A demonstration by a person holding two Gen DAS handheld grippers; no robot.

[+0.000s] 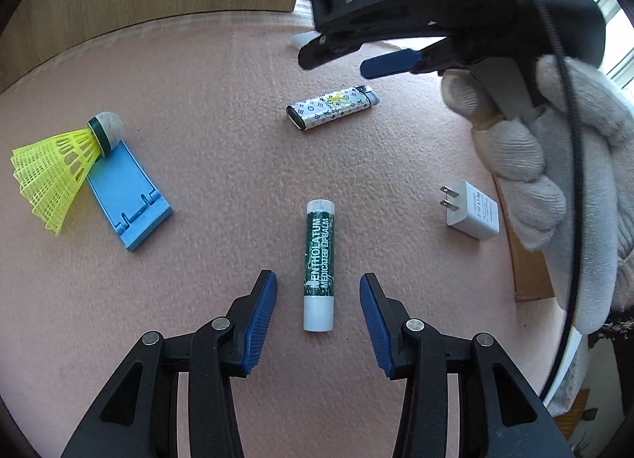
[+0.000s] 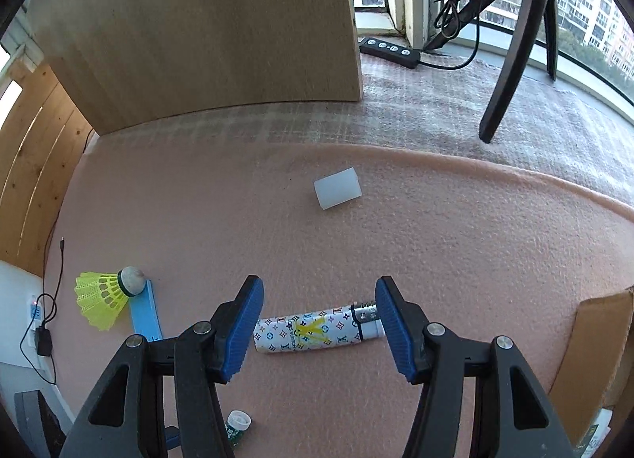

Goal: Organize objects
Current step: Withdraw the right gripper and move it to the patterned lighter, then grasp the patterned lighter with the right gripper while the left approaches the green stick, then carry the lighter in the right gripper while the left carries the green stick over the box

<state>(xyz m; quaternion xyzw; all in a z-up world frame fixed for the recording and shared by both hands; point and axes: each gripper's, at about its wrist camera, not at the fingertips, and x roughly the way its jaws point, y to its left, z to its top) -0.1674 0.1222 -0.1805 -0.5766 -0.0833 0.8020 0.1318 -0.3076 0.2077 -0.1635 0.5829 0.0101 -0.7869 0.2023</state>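
A green-and-white lip balm tube (image 1: 319, 264) lies on the pink mat, its near end between the open fingers of my left gripper (image 1: 317, 295). A patterned lighter (image 1: 332, 107) lies farther back; in the right wrist view the lighter (image 2: 317, 329) lies crosswise between the open fingers of my right gripper (image 2: 319, 299), which hovers above it. The right gripper (image 1: 348, 57) also shows in the left wrist view, held by a gloved hand (image 1: 554, 164). A yellow shuttlecock (image 1: 59, 164) rests on a blue phone stand (image 1: 126, 196) at the left. A white charger plug (image 1: 471, 210) lies at the right.
A white cylinder (image 2: 337, 188) lies farther back on the mat (image 2: 455, 228). A wooden board (image 2: 198, 29) stands behind. A cardboard box edge (image 2: 602, 339) is at the right. A tripod leg (image 2: 511, 57) and a power strip (image 2: 390, 47) are near the window.
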